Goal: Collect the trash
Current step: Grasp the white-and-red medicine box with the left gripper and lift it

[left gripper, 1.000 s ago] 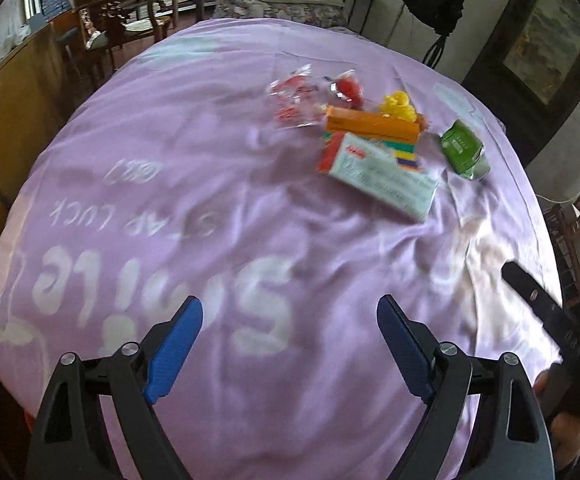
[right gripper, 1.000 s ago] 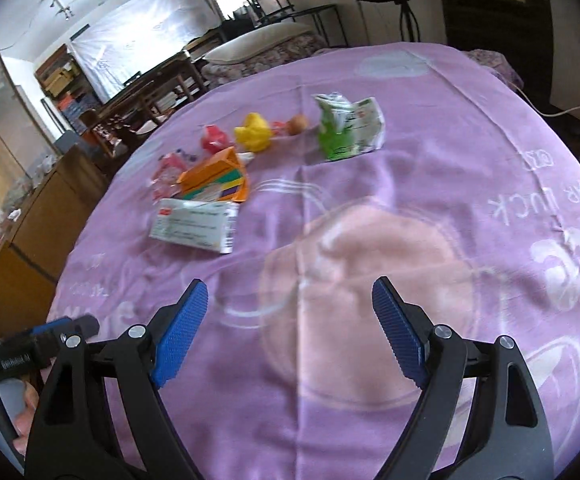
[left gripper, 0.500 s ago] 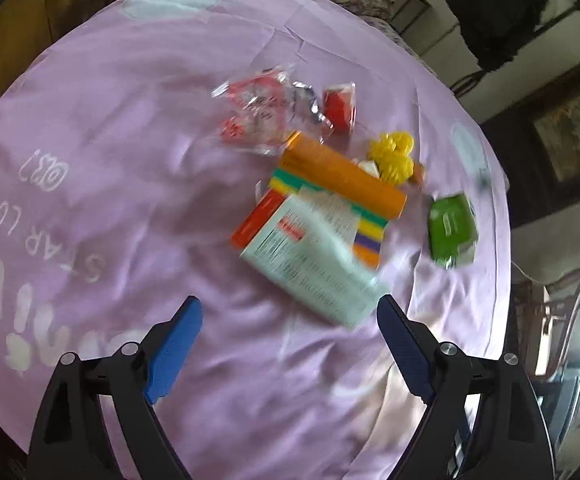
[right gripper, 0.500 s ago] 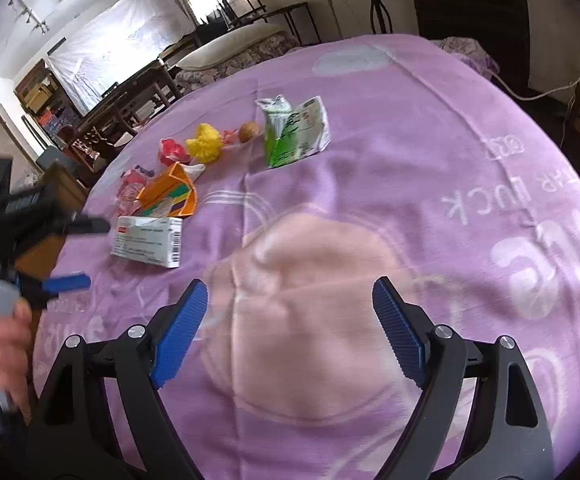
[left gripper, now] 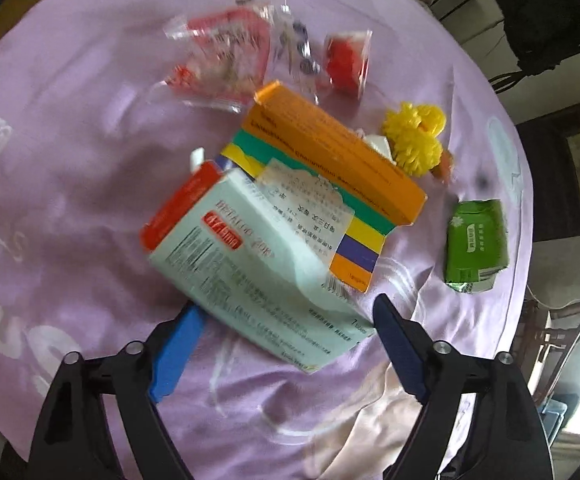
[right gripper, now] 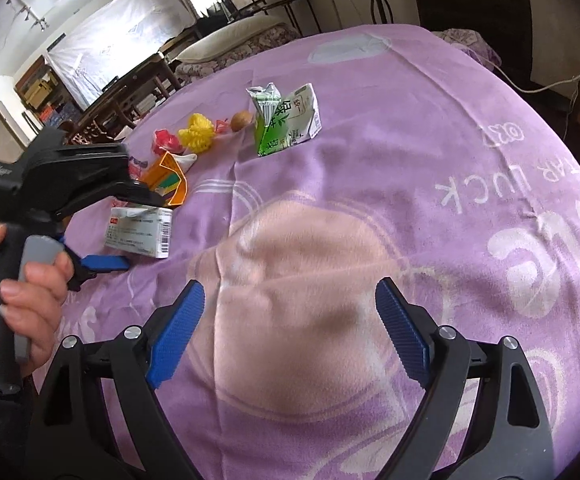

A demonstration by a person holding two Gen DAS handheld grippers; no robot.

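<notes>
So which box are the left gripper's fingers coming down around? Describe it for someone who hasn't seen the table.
On the purple tablecloth lies a cluster of litter. At its near edge, overlapping the orange striped carton, lies the pale mint box between the open left gripper fingers. Its red end flap and red label set it apart.

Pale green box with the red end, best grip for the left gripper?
Take the pale green box across its short width at the near end, coming down from above. It lies flat on the cloth, and that end already sits between the open left gripper; the far end is tucked against the orange box.
</notes>
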